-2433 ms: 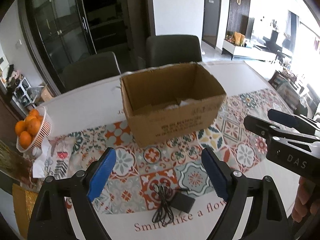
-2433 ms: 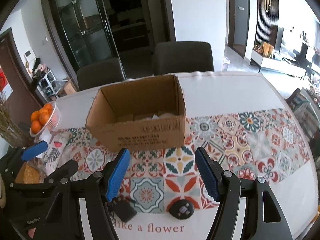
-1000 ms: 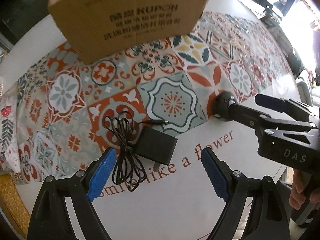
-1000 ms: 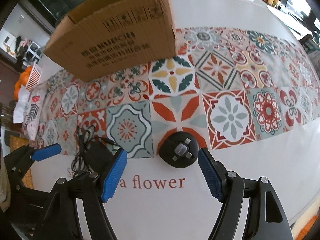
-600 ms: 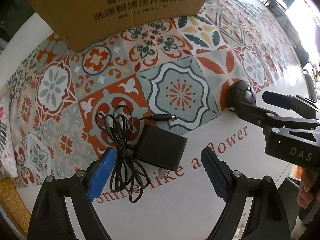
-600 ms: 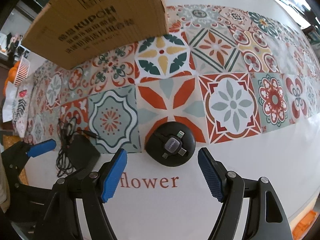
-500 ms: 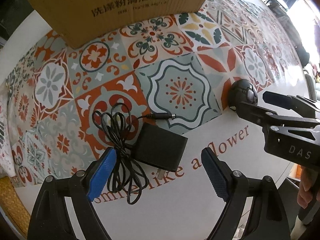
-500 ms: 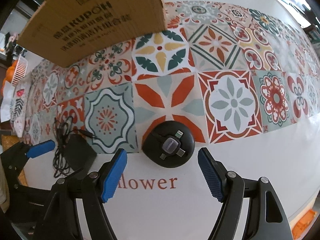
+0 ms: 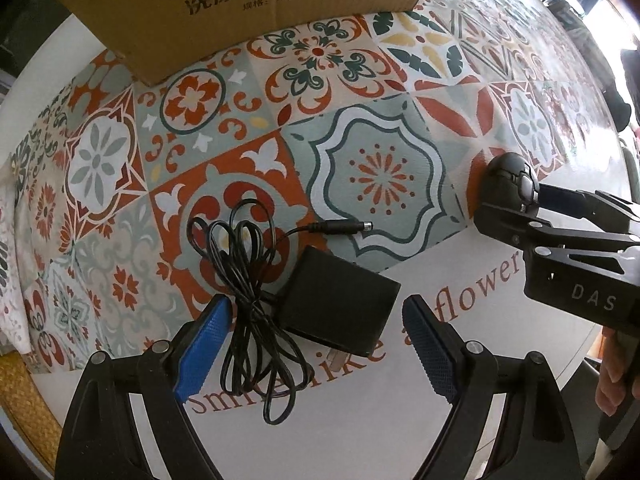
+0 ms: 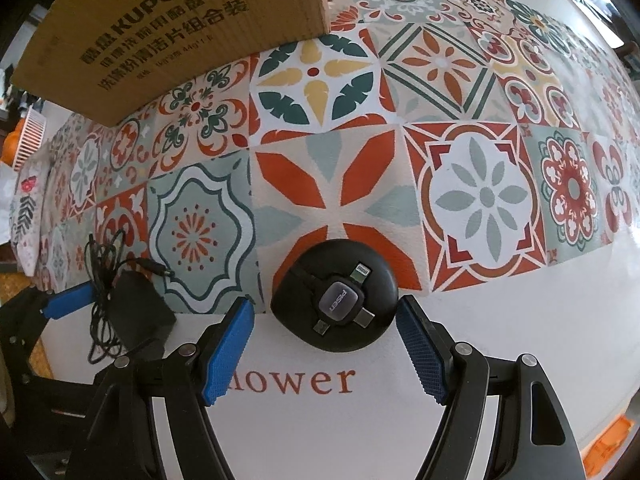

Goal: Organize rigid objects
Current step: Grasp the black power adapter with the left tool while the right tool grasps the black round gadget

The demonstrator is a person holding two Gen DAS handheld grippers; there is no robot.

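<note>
A black power adapter (image 9: 340,304) with a tangled black cord (image 9: 248,280) lies on the patterned tablecloth (image 9: 372,172). My left gripper (image 9: 316,344) is open, its blue pads on either side of the adapter's near end. A round black cable reel (image 10: 336,304) with several connector tips lies to the right; it also shows in the left wrist view (image 9: 508,176). My right gripper (image 10: 326,346) is open, its pads flanking the reel close to its sides. The adapter also shows in the right wrist view (image 10: 140,304).
A brown cardboard box (image 9: 256,4) stands just behind both objects; it also shows in the right wrist view (image 10: 168,28). A white basket with oranges (image 10: 20,140) sits at the far left. The table's white front edge runs close below the grippers.
Both grippers have dropped lower and closer to the table. The adapter now lies between the left pads and the reel between the right pads. Both stay open.
</note>
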